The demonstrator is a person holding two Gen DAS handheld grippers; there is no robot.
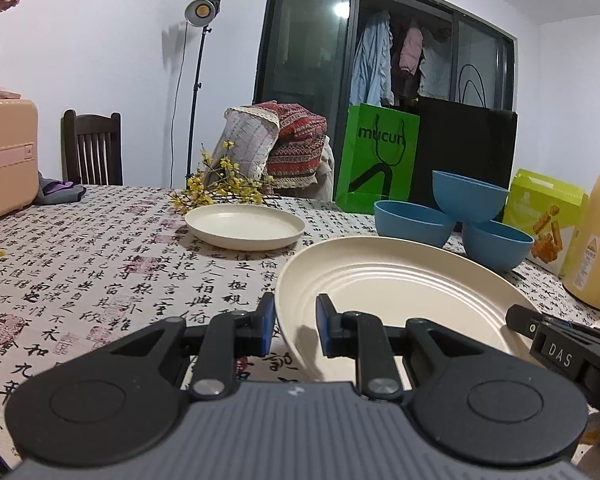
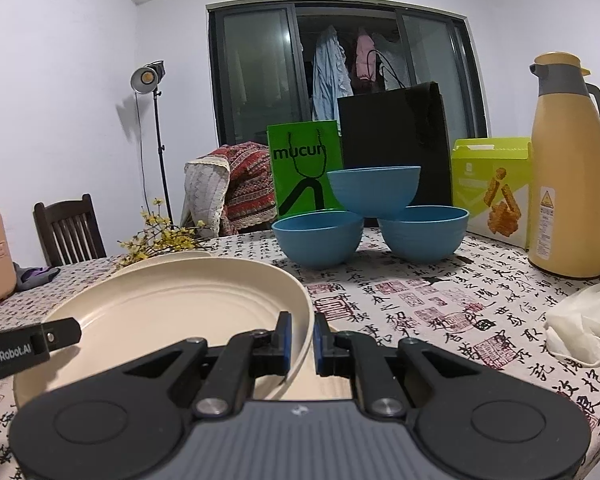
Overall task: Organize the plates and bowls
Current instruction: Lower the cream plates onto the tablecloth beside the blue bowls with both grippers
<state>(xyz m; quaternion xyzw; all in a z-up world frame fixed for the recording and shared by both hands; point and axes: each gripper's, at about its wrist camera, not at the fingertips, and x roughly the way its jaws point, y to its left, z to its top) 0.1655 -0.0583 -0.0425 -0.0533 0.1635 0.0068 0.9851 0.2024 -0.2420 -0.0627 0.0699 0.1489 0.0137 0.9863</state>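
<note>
A cream plate (image 1: pixel 400 292) (image 2: pixel 172 312) hangs tilted above the tablecloth, held from both sides. My left gripper (image 1: pixel 295 320) is shut on its left rim and my right gripper (image 2: pixel 301 336) is shut on its right rim. One of the right gripper's fingers (image 1: pixel 518 316) shows at the plate's far edge in the left wrist view. A second cream plate (image 1: pixel 244 226) (image 2: pixel 168 258) lies flat on the table beyond. Two blue bowls (image 2: pixel 318 240) (image 2: pixel 422 232) stand side by side, and a third blue bowl (image 2: pixel 374 190) rests on their rims.
Behind the bowls stand a green bag (image 2: pixel 304 164), a black bag (image 2: pixel 396 140) and a snack box (image 2: pixel 492 192). A yellow thermos jug (image 2: pixel 568 184) and crumpled white tissue (image 2: pixel 580 324) are at the right. Yellow flowers (image 1: pixel 220 188) and a pink case (image 1: pixel 4 152) are at the left.
</note>
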